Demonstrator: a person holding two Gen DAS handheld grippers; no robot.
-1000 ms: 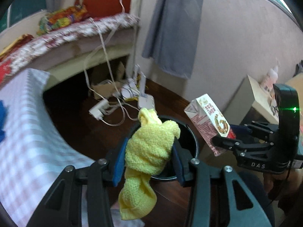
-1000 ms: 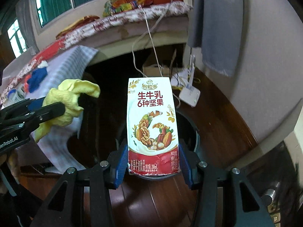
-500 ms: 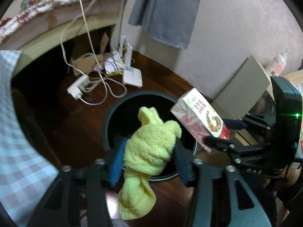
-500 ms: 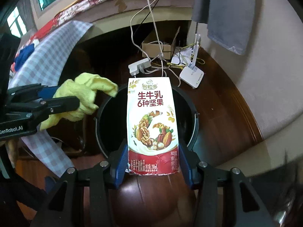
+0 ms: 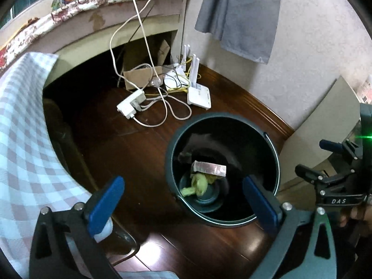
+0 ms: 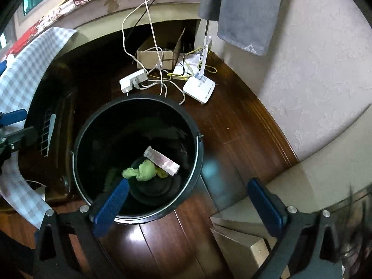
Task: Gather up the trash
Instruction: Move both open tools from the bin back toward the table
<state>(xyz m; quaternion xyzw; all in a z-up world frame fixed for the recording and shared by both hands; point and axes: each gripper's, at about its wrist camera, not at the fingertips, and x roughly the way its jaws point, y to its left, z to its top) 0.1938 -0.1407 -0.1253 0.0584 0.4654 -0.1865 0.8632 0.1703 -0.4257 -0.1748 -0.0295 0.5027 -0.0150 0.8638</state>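
A black bucket (image 5: 276,162) stands on the dark wood floor; it also shows in the right wrist view (image 6: 79,144). At its bottom lie the yellow cloth (image 5: 197,183) (image 6: 141,172) and the milk carton (image 5: 209,168) (image 6: 162,161), the carton resting partly over the cloth. My left gripper (image 5: 183,204) is open and empty above the bucket's near rim. My right gripper (image 6: 188,207) is open and empty above the bucket's right side; it also shows at the right of the left wrist view (image 5: 325,160).
A checked tablecloth (image 5: 21,139) hangs at the left. A power strip (image 5: 131,104), cables, a white router (image 5: 200,93) and a cardboard box (image 6: 158,55) lie beyond the bucket. A grey cloth (image 5: 241,16) hangs on the wall. A beige cabinet (image 6: 302,186) stands at the right.
Both grippers have opened. The yellow cloth and the milk carton have dropped out of them into the bucket.
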